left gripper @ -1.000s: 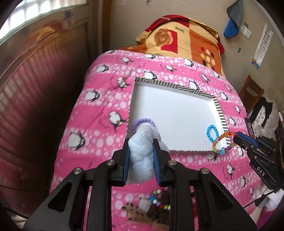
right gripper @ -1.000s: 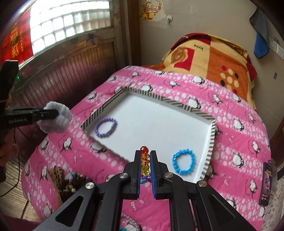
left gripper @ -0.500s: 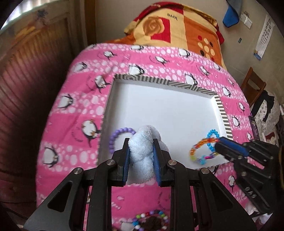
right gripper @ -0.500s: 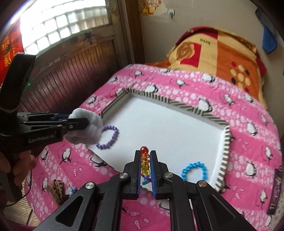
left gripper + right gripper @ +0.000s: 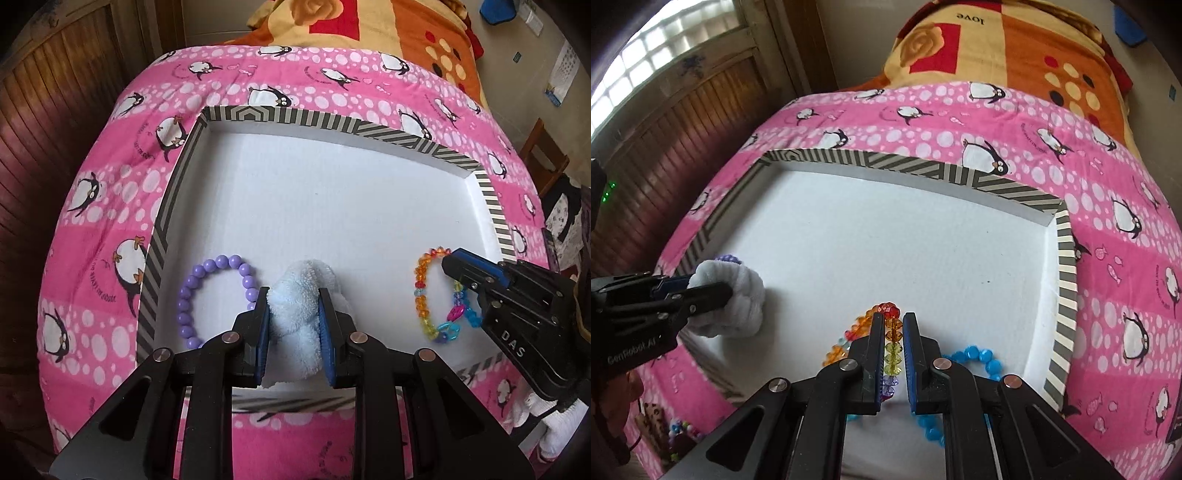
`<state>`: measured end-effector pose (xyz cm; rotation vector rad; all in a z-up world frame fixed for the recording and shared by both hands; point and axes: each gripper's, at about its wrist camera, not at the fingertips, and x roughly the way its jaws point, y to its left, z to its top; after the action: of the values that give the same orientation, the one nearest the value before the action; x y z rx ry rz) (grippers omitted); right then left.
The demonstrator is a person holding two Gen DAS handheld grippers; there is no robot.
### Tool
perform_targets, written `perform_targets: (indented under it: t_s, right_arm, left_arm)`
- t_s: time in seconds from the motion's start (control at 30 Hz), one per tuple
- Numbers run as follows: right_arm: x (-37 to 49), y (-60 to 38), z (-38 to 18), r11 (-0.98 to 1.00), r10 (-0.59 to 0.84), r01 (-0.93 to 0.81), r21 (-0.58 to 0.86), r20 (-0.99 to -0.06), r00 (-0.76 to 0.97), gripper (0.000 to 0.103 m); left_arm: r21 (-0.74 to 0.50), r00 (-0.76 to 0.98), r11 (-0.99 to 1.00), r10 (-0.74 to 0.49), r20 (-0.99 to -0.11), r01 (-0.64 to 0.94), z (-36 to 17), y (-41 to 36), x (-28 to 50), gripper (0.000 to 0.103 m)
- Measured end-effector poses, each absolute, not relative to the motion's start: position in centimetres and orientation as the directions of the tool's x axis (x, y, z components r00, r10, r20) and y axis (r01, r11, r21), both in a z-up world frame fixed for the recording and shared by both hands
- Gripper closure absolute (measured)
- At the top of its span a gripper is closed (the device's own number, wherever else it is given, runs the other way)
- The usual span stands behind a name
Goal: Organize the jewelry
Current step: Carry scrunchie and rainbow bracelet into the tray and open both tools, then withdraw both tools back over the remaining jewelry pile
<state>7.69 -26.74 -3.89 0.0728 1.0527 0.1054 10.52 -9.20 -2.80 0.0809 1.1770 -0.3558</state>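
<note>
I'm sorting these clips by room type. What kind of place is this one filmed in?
Most likely a bedroom in a home. The striped-rim tray sits on a bed covered by a pink penguin blanket, with a folded orange patterned quilt at its far end and wood-panelled wall alongside.

Both grippers have moved forward and down over the striped-rimmed white tray [image 5: 491, 206] within a second. The left gripper [image 5: 293, 325], clamping a fluffy pale-blue scrunchie [image 5: 295, 295], now sits just beside the purple bead bracelet [image 5: 210, 295]; the right gripper [image 5: 891, 354] carries the multicoloured crystal bead bracelet [image 5: 424, 295] inside the rim, over the blue bead bracelet [image 5: 979, 360].
</note>
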Motion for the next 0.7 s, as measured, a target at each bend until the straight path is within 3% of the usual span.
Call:
perform_targets:
  t_s: [0.1, 0.37, 0.4, 0.47, 0.5, 0.7]
  right_arm:
    - [8.2, -26.9, -4.6, 0.993, 0.112, -0.028, 0.113, -0.869, 0.482, 0.094]
    - [5.8, -27.2, -2.6, 0.986, 0.139, 0.006, 0.165, -0.848, 0.511, 0.093]
    - [5.2, -27.1, -2.0, 0.985, 0.144, 0.006, 0.172, -0.839, 0.524, 0.092]
    - [4.2, -26.9, -1.0, 0.985, 0.143, 0.003, 0.174, -0.824, 0.547, 0.078]
    - [3.6, -26.8, -0.5, 0.984, 0.147, 0.003, 0.179, -0.816, 0.558, 0.067]
    - [0.6, -26.0, 1.4, 0.979, 0.169, -0.007, 0.203, -0.795, 0.583, 0.065]
  left_arm:
    - [-0.12, 0.336, 0.942, -0.228, -0.914, 0.313, -2.9, -9.2, 10.6, 0.077]
    - [-0.101, 0.354, 0.943, -0.217, -0.91, 0.317, -2.0, -8.8, 9.2, 0.055]
    - [-0.102, 0.358, 0.944, -0.217, -0.908, 0.315, -1.8, -8.6, 9.0, 0.052]
    - [-0.089, 0.377, 0.946, -0.208, -0.903, 0.311, -1.2, -8.3, 8.4, 0.045]
    - [-0.074, 0.397, 0.949, -0.198, -0.896, 0.307, -0.7, -8.1, 7.9, 0.042]
    - [-0.046, 0.453, 0.957, -0.178, -0.874, 0.288, 1.4, -6.8, 5.6, 0.04]
